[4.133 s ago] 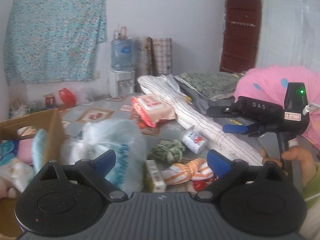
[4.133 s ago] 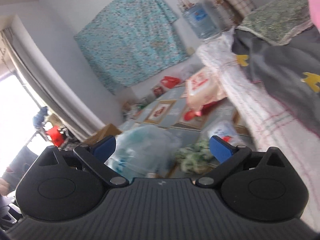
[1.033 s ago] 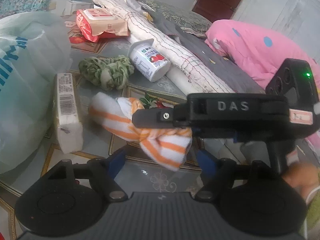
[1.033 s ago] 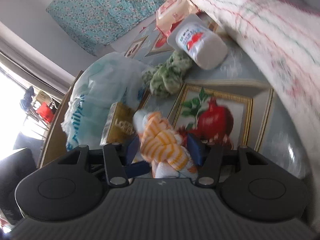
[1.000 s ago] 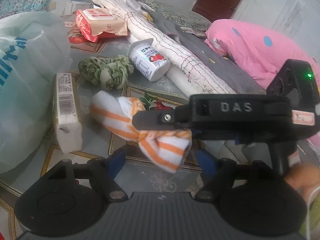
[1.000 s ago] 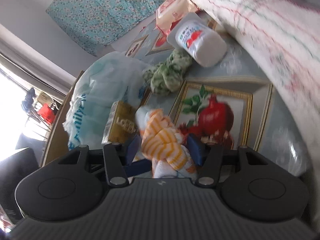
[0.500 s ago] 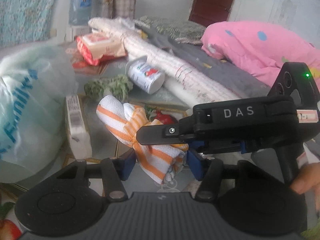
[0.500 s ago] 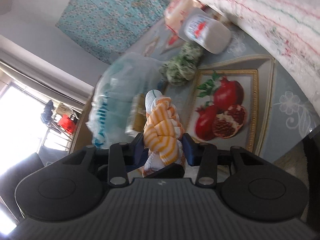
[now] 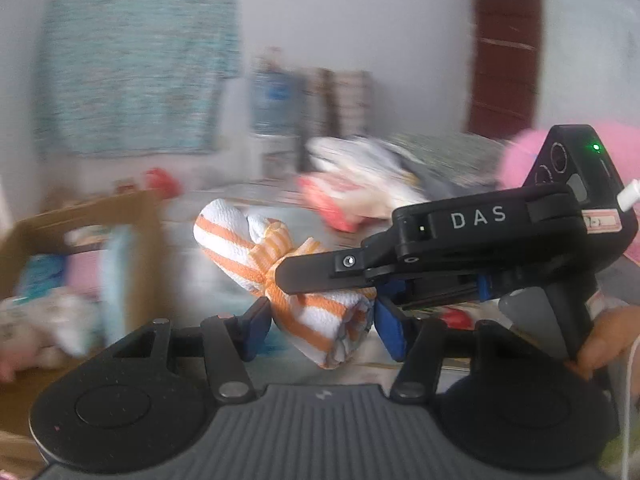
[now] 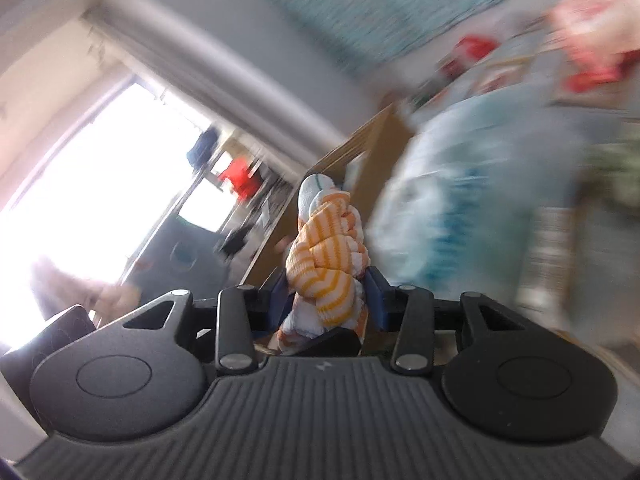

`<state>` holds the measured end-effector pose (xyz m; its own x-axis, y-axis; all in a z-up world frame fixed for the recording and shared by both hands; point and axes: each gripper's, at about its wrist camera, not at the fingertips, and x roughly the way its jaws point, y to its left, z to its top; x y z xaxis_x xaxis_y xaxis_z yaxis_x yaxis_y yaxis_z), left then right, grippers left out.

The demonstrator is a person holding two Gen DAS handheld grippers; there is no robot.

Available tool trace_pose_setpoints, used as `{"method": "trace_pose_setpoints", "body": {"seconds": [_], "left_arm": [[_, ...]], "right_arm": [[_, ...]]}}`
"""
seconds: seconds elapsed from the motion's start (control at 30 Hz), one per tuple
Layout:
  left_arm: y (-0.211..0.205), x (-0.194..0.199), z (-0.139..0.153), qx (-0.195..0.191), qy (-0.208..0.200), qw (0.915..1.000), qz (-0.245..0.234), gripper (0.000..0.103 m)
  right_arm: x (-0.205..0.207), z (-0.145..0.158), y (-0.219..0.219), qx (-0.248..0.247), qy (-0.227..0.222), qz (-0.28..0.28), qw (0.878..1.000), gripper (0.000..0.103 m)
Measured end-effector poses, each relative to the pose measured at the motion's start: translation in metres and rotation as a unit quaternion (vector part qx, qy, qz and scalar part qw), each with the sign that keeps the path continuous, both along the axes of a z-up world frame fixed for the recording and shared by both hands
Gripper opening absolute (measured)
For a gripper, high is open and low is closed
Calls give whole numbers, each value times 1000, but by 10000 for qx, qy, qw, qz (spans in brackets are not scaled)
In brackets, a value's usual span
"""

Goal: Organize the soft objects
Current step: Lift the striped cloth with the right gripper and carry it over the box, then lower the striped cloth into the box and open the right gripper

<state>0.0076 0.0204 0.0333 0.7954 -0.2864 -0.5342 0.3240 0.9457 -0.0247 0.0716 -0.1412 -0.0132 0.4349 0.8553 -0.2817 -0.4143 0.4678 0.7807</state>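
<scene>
An orange-and-white striped knotted towel [image 9: 280, 272] is held up in the air by both grippers. My left gripper [image 9: 320, 326] is shut on its lower end. My right gripper [image 10: 328, 294] is shut on the towel [image 10: 326, 256] as well; in the left wrist view it reaches in from the right [image 9: 332, 280] across the cloth. A cardboard box [image 9: 132, 240] with soft items inside stands at the left, also blurred in the right wrist view [image 10: 344, 160]. Both views are motion-blurred.
A pale plastic bag [image 10: 460, 200] lies beside the box. A red-and-white wipes pack [image 9: 340, 200], a rolled striped cloth [image 9: 372, 160] and a pink quilt [image 9: 520, 160] lie further back. A water dispenser [image 9: 276, 108] stands by the wall.
Both grippers have lifted the striped towel off the table and swung left toward the cardboard box, which has come into view.
</scene>
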Motion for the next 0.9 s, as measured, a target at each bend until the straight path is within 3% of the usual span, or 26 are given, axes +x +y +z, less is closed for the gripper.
{"method": "trace_pose_setpoints", "body": {"seconds": [0.23, 0.37, 0.53, 0.63, 0.9], "left_arm": [[111, 15, 20, -163, 232, 9927, 1172, 58], [165, 33, 18, -285, 554, 9839, 1678, 59], [216, 55, 2, -277, 1109, 9687, 2204, 65], [227, 56, -5, -83, 1188, 9620, 2459, 67], [249, 9, 8, -239, 878, 9610, 2610, 74]], "right_arm": [[55, 32, 143, -517, 89, 1341, 9896, 40], [89, 30, 213, -738, 555, 1730, 9806, 38], [119, 2, 283, -1163, 1330, 1863, 9665, 36], [126, -18, 312, -1441, 1728, 1847, 9567, 35], [115, -46, 343, -1583, 2192, 2096, 9397, 35]]}}
